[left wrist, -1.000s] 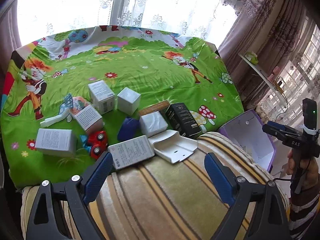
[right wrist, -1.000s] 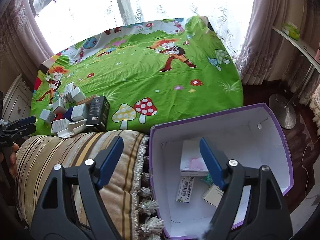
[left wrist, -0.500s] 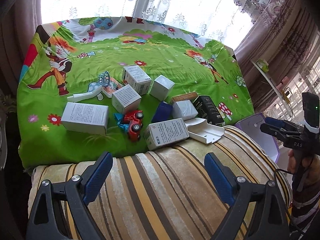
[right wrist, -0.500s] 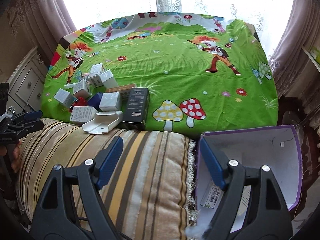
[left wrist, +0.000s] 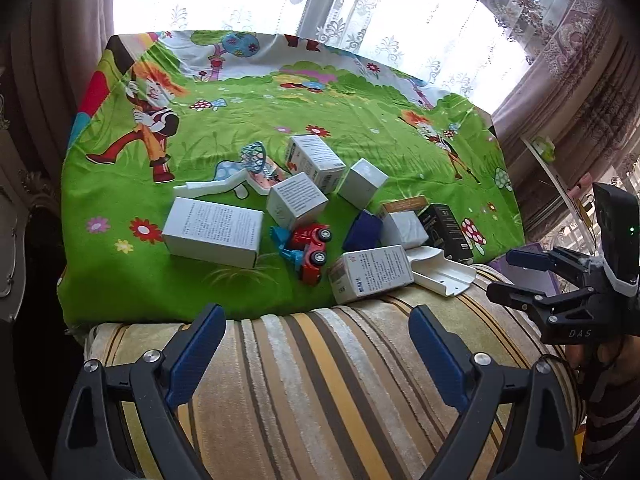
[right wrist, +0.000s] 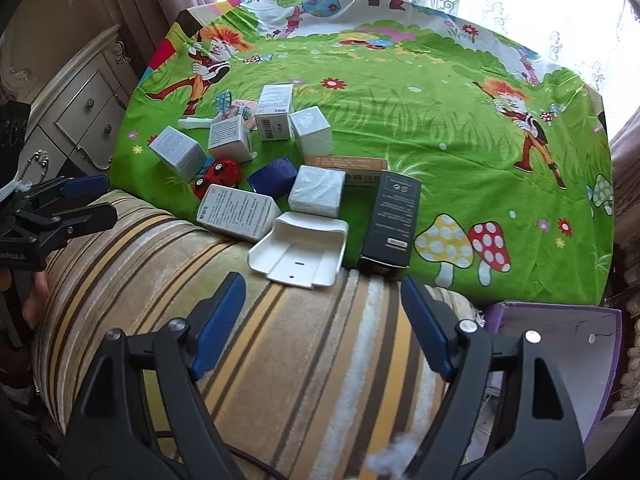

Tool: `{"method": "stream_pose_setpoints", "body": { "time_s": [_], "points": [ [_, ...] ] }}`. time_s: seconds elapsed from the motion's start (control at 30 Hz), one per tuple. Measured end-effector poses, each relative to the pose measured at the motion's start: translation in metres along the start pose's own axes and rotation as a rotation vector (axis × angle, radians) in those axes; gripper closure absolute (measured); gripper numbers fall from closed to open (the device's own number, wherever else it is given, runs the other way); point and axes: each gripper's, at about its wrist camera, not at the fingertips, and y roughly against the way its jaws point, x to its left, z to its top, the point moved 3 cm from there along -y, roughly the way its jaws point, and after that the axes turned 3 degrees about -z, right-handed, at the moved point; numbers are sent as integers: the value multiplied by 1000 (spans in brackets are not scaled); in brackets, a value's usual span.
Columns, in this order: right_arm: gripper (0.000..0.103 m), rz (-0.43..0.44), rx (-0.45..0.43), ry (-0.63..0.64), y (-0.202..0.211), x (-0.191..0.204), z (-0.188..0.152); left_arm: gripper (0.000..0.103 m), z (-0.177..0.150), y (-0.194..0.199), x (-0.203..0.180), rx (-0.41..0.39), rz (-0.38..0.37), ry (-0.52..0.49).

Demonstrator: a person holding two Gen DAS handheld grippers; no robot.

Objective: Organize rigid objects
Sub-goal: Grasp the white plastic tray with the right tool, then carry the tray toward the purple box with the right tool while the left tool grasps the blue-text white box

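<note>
Several small boxes lie clustered on the green cartoon sheet (left wrist: 360,132) near its front edge: white boxes (left wrist: 214,232), a black box (right wrist: 392,216), a blue box (right wrist: 272,178), a red toy car (left wrist: 310,246) and a white plastic tray (right wrist: 300,250). My left gripper (left wrist: 316,344) is open and empty over the striped cushion (left wrist: 320,392), short of the pile. My right gripper (right wrist: 322,316) is open and empty, just short of the white tray. The purple-rimmed box (right wrist: 560,344) sits at the lower right in the right wrist view.
The striped cushion (right wrist: 260,360) lies along the bed's front edge. A white dresser (right wrist: 80,108) stands at the left. Curtains and a bright window are behind the bed. Each gripper shows in the other's view, the right one (left wrist: 516,276) and the left one (right wrist: 80,200).
Both grippers have swung left. The right one turned away from the purple box toward the pile. The pile now sits more central in both views. Both stay open.
</note>
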Motion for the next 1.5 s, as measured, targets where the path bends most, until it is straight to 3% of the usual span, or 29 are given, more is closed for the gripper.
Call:
{"method": "stream_pose_setpoints", "body": {
  "time_s": [0.37, 0.93, 0.97, 1.03, 1.5],
  "points": [
    [20, -7, 94, -7, -30, 18, 10, 9, 10, 4, 23, -2, 57, 20],
    [20, -14, 185, -69, -67, 11, 16, 9, 10, -5, 13, 11, 10, 13],
    [22, -14, 184, -67, -68, 12, 16, 9, 9, -6, 11, 14, 7, 8],
    [34, -5, 186, -65, -69, 13, 16, 9, 9, -8, 7, 20, 5, -3],
    [36, 16, 68, -101, -36, 5, 8, 9, 9, -34, -27, 85, -27, 24]
  ]
}}
